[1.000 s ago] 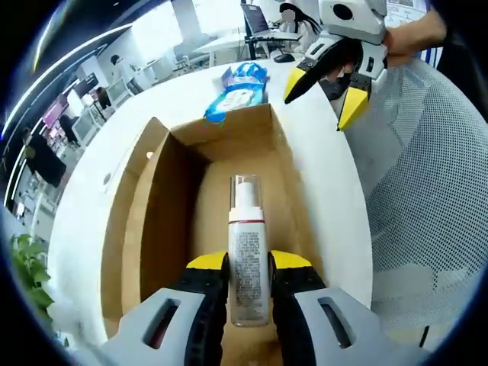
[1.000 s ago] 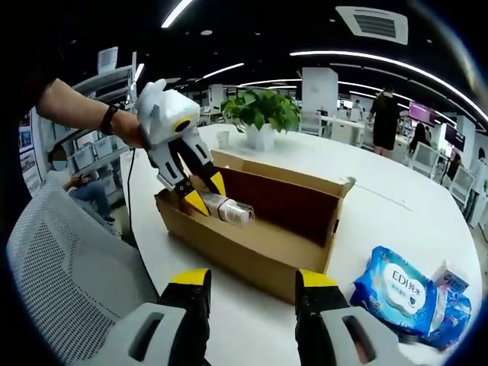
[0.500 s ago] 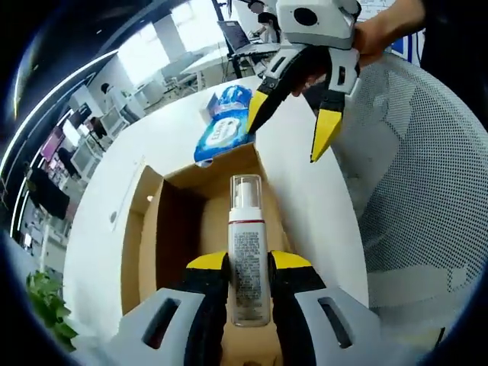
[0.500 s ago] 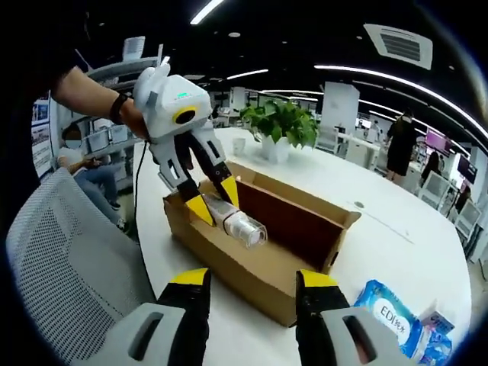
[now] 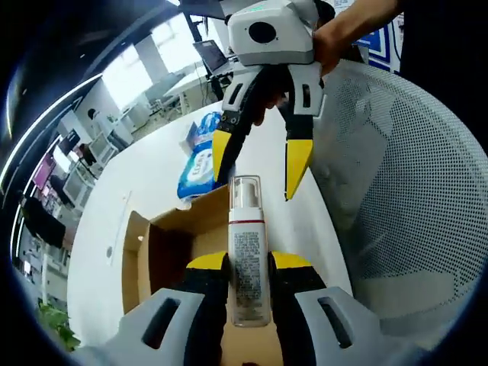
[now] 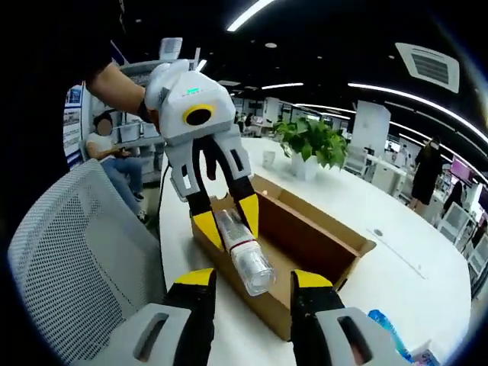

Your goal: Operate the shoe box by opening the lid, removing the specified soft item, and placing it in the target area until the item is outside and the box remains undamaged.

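A pump bottle [image 5: 247, 267] is clamped between the yellow-tipped jaws of the left claw [image 5: 248, 263], with its clear cap pointing away from the camera. In the right gripper view the same bottle [image 6: 242, 252] is seen raised above the open cardboard shoe box [image 6: 305, 252], held by the left claw [image 6: 226, 221], cap end tilted toward the right claw [image 6: 248, 280]. The right claw is seen released, its jaws spread apart with nothing between them. In the left gripper view the right claw [image 5: 255, 164] is seen hanging just beyond the bottle's cap, jaws parted to either side of it; contact cannot be determined. The box [image 5: 164, 244] is observed on the white table [image 5: 145, 175], its flaps standing open. A blue pack of wipes [image 5: 197, 156] is noted on the table just past the box's far end. A mesh chair back [image 5: 396, 175] is noted beside the table, and a potted plant [image 6: 314, 145] on the table beyond the box.
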`<control>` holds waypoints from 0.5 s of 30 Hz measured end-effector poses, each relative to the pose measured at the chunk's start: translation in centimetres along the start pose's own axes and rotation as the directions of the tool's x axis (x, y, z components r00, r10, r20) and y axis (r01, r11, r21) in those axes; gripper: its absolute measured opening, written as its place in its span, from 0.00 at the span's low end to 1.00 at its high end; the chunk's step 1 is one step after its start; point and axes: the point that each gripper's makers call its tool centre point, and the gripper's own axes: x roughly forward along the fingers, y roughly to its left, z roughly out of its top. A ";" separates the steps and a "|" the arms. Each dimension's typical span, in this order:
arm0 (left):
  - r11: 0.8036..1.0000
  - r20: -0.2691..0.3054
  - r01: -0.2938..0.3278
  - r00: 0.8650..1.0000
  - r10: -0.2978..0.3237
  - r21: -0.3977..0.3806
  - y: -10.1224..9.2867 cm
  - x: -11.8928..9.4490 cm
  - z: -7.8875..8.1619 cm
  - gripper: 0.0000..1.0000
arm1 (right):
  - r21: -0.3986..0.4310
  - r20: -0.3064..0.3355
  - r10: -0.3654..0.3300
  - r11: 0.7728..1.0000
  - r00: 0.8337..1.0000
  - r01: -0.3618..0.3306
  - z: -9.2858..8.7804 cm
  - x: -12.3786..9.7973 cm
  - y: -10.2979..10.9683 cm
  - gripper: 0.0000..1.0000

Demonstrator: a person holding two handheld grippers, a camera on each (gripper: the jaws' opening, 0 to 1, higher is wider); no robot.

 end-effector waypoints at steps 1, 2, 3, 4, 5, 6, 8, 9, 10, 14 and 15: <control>1.000 0.005 0.003 1.000 -0.003 0.001 -0.1 0.0 0.2 0.19 | -0.001 0.002 0.005 1.000 1.000 -0.005 0.0 0.0 0.1 0.34; 1.000 0.012 0.007 1.000 -0.007 0.001 -0.1 0.0 0.4 0.19 | -0.003 0.005 0.020 1.000 1.000 -0.020 0.0 0.0 0.4 0.34; 1.000 0.020 0.011 1.000 -0.011 0.000 -0.3 0.0 0.7 0.19 | -0.004 0.008 0.029 1.000 1.000 -0.029 0.0 0.0 0.6 0.33; 1.000 0.025 0.015 1.000 -0.015 0.001 -0.4 -0.1 0.9 0.19 | -0.009 0.009 0.035 0.999 0.999 -0.035 0.0 0.0 0.7 0.32; 1.000 0.031 0.022 0.999 -0.022 0.004 -0.5 -0.1 1.1 0.19 | -0.013 0.012 0.038 0.999 0.999 -0.038 0.1 -0.1 0.9 0.31; 1.000 0.033 0.024 0.999 -0.024 0.007 -0.6 0.0 1.1 0.19 | -0.015 0.016 0.040 0.999 0.999 -0.040 0.1 -0.2 1.0 0.30; 0.999 0.038 0.025 0.999 -0.026 0.028 -0.8 -0.2 1.3 0.19 | -0.009 0.018 0.046 0.999 0.999 -0.046 0.0 -0.3 1.0 0.28; 0.999 0.045 0.039 0.998 -0.040 0.027 -1.0 -0.3 1.5 0.19 | -0.007 0.022 0.051 0.999 0.998 -0.051 0.0 -0.4 1.0 0.26; 0.998 0.055 0.048 0.997 -0.049 0.027 -1.2 -0.3 1.7 0.19 | -0.007 0.027 0.055 0.998 0.998 -0.055 0.1 -0.5 1.0 0.24; 0.997 0.071 0.077 0.994 -0.079 0.031 -1.4 -0.6 2.1 0.19 | -0.019 0.039 0.089 0.996 0.995 -0.088 0.5 -0.7 1.4 0.20; 0.996 0.073 0.080 0.994 -0.082 0.032 -1.5 -0.7 2.1 0.19 | -0.017 0.041 0.098 0.995 0.994 -0.097 0.6 -0.8 1.4 0.20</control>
